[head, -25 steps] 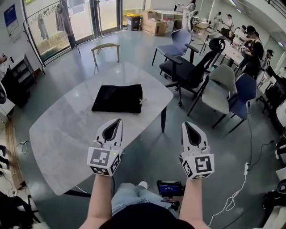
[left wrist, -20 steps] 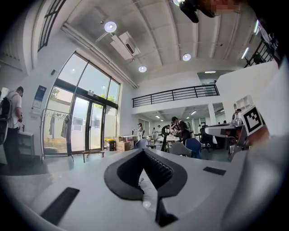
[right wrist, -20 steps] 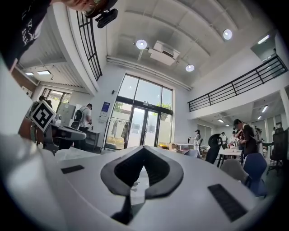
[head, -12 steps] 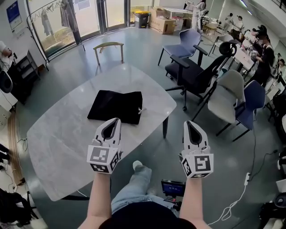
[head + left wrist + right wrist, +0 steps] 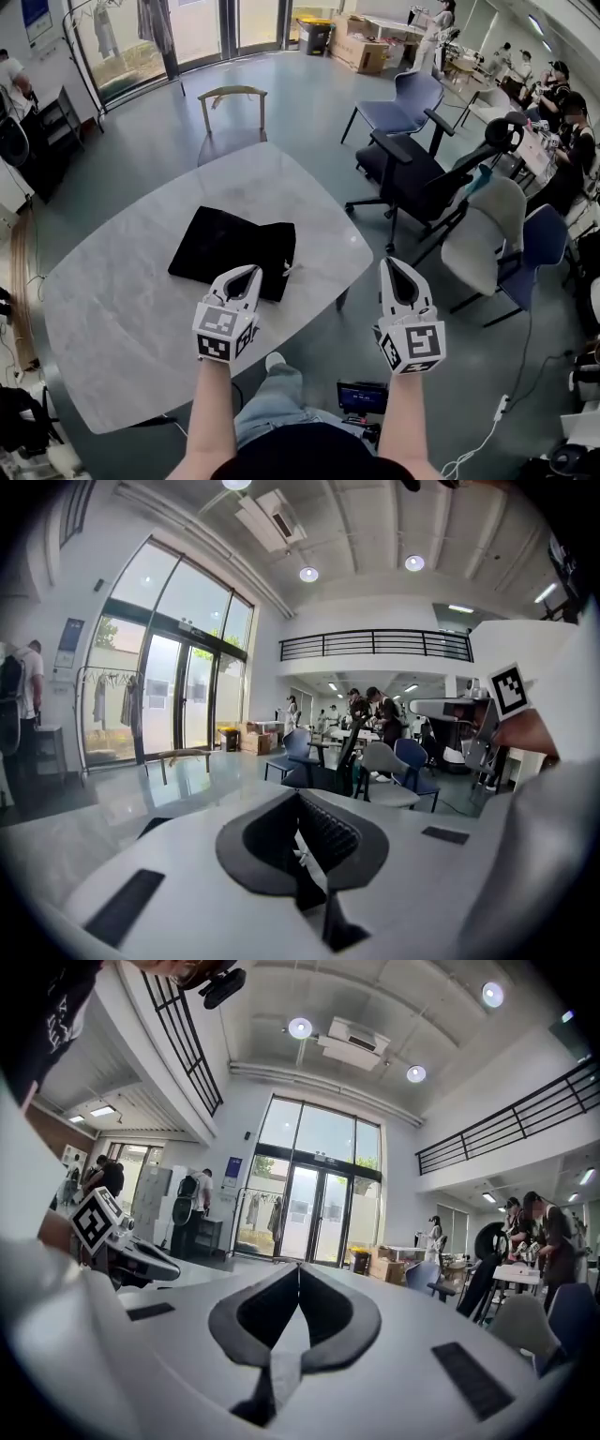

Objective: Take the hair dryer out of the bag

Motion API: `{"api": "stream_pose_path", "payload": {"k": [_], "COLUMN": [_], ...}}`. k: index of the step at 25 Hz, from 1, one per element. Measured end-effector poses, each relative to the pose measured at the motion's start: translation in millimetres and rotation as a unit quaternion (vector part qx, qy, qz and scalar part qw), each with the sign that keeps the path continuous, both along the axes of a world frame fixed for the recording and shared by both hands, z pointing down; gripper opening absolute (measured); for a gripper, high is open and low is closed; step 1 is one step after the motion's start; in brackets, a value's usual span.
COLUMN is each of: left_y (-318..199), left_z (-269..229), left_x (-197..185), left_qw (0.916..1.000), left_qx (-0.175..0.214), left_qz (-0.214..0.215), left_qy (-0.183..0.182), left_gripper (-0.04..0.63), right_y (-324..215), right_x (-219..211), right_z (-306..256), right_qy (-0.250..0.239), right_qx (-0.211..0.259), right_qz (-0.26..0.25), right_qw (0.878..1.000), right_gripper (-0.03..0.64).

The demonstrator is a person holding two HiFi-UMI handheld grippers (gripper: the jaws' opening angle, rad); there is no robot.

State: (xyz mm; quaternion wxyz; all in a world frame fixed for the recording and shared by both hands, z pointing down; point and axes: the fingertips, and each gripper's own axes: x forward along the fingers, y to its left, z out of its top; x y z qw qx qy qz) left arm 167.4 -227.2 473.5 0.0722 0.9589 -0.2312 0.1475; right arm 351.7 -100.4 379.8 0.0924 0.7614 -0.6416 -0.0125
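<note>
Closing in on the tabletop (image 5: pixel 122 309), a person carries both grippers forward. In the head view the black bag (image 5: pixel 225 246), which a second ago lay well ahead of the fingers, now has its near edge right at the tips of the left gripper (image 5: pixel 247 271). Whether those tips touch the cloth cannot be told from here. The right gripper (image 5: pixel 392 263) stays off to the bag's right, past the tabletop's edge and over the floor (image 5: pixel 309 328), with nothing ahead of its fingers but open space and office chairs (image 5: pixel 412 178). No hair dryer shows anywhere; it is presumably still inside the bag, which lies flat and closed.

From the left gripper view, the left gripper (image 5: pixel 299 794) has its fingers pressed together with nothing between them. Beyond their tips are the pale tabletop and the hall's glass doors (image 5: pixel 178 705).

From the right gripper view, the right gripper (image 5: pixel 299 1264) is likewise closed tight and empty, its fingers aimed across the room, with the other gripper's marker cube (image 5: pixel 92 1224) off to their left.

Only the approach has been made, and the removal itself has not begun. Both pairs of fingers would need to part before either can take hold of the bag's mouth.
</note>
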Motion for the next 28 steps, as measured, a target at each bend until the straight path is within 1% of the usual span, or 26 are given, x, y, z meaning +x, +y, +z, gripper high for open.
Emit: {"api": "stream_pose_path", "payload": {"k": [3,6,7,8,9,10,13,17,18,20,24,26,28], "left_y": [-17.5,-26.4,-26.8,-26.7,-26.6,-26.6,-23.9,-15.2,-12.3,-6.9,-2.6,-2.6,-3.1], "left_z": [19.3,33.6,38.9,45.1,51.9,59.0,82.3,114.5,122.2,136.4,162.7,174.5,184.3], "left_x": [8.3,14.7,16.5,17.8,18.6,19.0,20.1,33.0,36.7,41.0,43.2,44.0,45.2], "left_qw": [0.9995,0.9981,0.9973,0.9963,0.9951,0.9937,0.9884,0.9795,0.9764,0.9678,0.9412,0.9288,0.9182], "left_qx": [-0.025,-0.053,-0.064,-0.074,-0.082,-0.088,-0.104,-0.131,-0.135,-0.135,-0.139,-0.132,-0.124], "left_qz": [-0.008,-0.015,-0.015,-0.014,-0.015,-0.018,-0.024,-0.027,-0.027,-0.028,-0.044,-0.050,-0.051], "left_qy": [-0.016,-0.028,-0.033,-0.042,-0.053,-0.067,-0.108,-0.150,-0.166,-0.210,-0.305,-0.343,-0.373], "left_gripper": [0.014,0.020,0.053,0.107,0.140,0.148,0.149,0.152,0.154,0.160,0.164,0.164,0.164], "right_y": [-28.2,-43.8,-47.7,-51.3,-54.8,-58.2,-68.2,-76.9,-78.1,-80.3,-85.5,-86.7,-88.2], "right_x": [4.7,14.6,19.0,23.3,27.4,31.2,40.4,57.7,63.0,73.2,95.0,105.9,115.1], "right_z": [16.4,30.4,35.0,39.4,43.3,46.7,57.6,79.2,84.5,92.4,108.0,117.2,123.1], "right_qy": [-0.010,-0.022,-0.028,-0.035,-0.043,-0.050,-0.062,-0.074,-0.077,-0.083,-0.095,-0.103,-0.108], "right_qx": [-0.017,-0.036,-0.041,-0.045,-0.048,-0.050,-0.061,-0.081,-0.087,-0.099,-0.118,-0.125,-0.128], "right_qz": [-0.023,-0.023,-0.021,-0.021,-0.021,-0.023,-0.031,-0.048,-0.053,-0.063,-0.080,-0.086,-0.091], "right_qw": [1.000,0.999,0.999,0.998,0.998,0.997,0.996,0.993,0.992,0.990,0.985,0.983,0.982], "right_gripper": [0.023,0.023,0.023,0.023,0.023,0.023,0.023,0.025,0.023,0.024,0.024,0.023,0.023]}}
